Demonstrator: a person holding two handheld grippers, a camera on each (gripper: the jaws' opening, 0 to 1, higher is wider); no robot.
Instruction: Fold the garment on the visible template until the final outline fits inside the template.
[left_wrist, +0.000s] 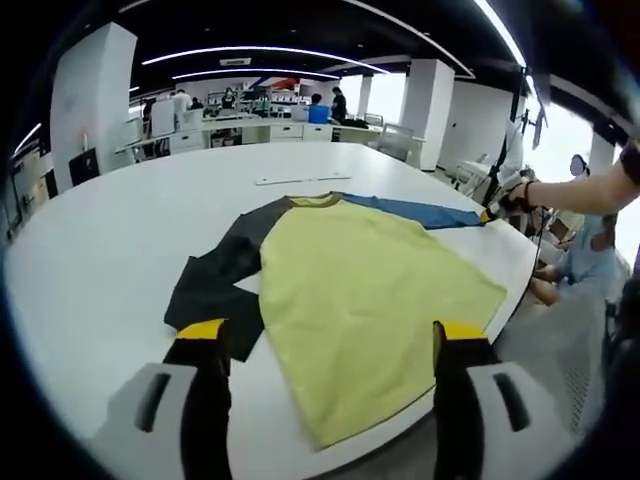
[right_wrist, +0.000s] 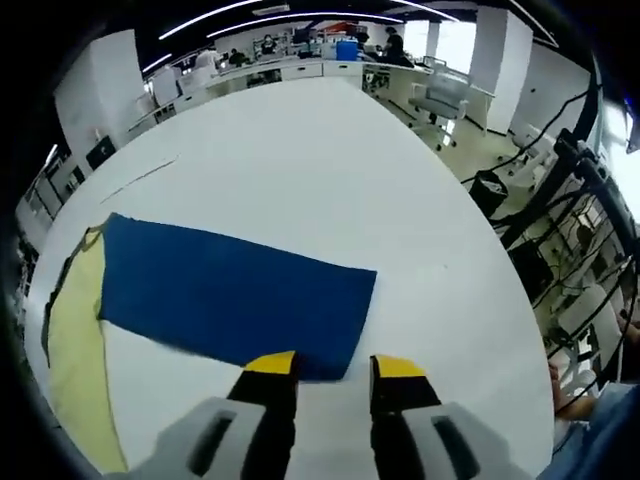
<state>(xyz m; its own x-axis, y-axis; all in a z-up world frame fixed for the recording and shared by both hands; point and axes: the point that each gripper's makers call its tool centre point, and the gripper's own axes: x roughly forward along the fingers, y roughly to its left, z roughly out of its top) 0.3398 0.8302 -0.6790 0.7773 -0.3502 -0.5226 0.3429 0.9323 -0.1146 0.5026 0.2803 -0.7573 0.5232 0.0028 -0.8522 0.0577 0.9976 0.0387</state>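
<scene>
A: Status? We see the garment (left_wrist: 370, 290) flat on the white table (left_wrist: 120, 230), yellow body centre, black sleeve (left_wrist: 215, 285) out at 9 o'clock, blue sleeve (left_wrist: 420, 212) running off toward 2 o'clock in the left gripper view.

B: Same here. In the right gripper view the blue sleeve (right_wrist: 230, 295) lies flat and stretched, cuff end just ahead of our right gripper (right_wrist: 335, 368). Jaws are a little apart, tips just short of the cuff edge, nothing between them.

A: Left gripper (left_wrist: 330, 332): jaws wide apart, hovering over the hem side of the yellow body, gripping nothing.

B: So we judge this as early: sleeves not yet folded in. First step looks like the blue sleeve.

A: Agreed. Next move imo: right tongs drop onto the cuff, pinch the edge, carry it across onto the yellow body. Left holds the body down or takes the black sleeve.

B: Template? We can't make out any outline under the cloth. There's a thin strip (left_wrist: 300, 180) on the table at 12 o'clock past the collar, can't tell what it is.

A: Obstacles: table edge is close at 3 o'clock, hem sits near it, so the cloth could slide off. Desks and chairs (right_wrist: 440, 100) in the bkgd are well apart.

B: Also a person's arm (left_wrist: 580, 192) comes in at 2 o'clock in the left gripper view, at the blue cuff. That's our right side.
</scene>
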